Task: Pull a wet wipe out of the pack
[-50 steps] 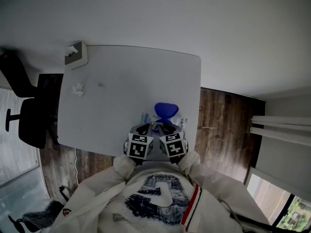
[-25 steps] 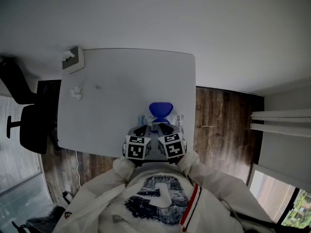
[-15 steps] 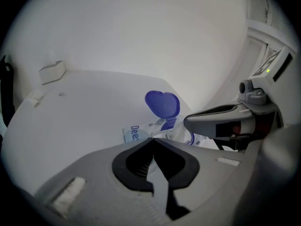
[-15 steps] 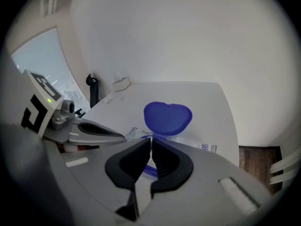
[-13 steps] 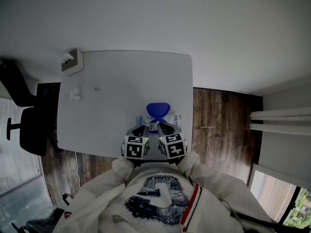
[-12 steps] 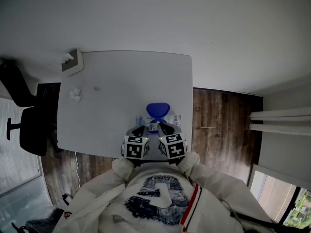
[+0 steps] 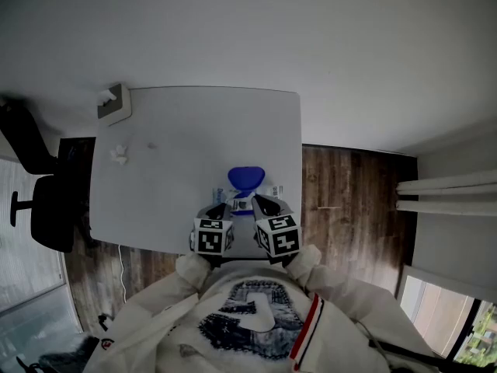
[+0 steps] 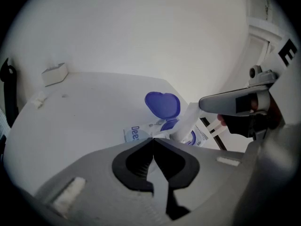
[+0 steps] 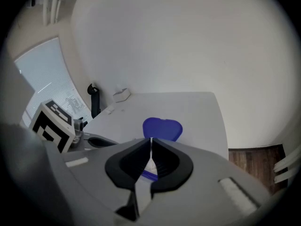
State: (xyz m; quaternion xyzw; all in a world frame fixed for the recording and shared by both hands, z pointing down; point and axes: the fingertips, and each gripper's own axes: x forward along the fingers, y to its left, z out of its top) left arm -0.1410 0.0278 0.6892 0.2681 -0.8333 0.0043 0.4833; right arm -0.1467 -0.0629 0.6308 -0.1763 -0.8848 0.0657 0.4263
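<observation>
Wet wipe (image 8: 188, 121): one, between one pack (image 8: 134, 133) and right gripper (image 9: 151, 141).

Counter (image 7: 178, 130): white, rectangular.
Small box (image 7: 113, 103): on the counter's far corner, well beyond and left of the left claw (image 7: 224, 207).
Crumpled white scrap (image 7: 118, 155): nearer, still well left of that claw.
Black office chair (image 7: 45, 208): beside the counter, farther left.
Wood floor (image 7: 349, 208): right of the right claw (image 7: 257, 201).
</observation>
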